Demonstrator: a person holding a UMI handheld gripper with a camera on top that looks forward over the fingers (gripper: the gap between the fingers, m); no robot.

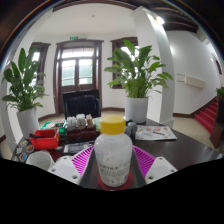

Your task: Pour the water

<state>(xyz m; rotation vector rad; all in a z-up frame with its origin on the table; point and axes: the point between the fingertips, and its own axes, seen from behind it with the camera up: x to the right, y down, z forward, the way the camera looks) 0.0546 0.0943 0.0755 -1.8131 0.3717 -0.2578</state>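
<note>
A clear plastic bottle (112, 158) with a yellow cap (113, 124) and a white label stands upright between my gripper's (112, 165) two fingers. The magenta pads (82, 158) press against both its sides, so the fingers are shut on it. The bottle's base is hidden low between the fingers. A white cup (40, 159) stands to the left of the left finger on the dark table (180, 148).
A red box (45, 134) and small bottles and jars (72, 125) crowd the table's left back. Papers (155, 132) lie at the right. Two large potted plants (137, 78) stand behind, with a dark screen (82, 103) between them.
</note>
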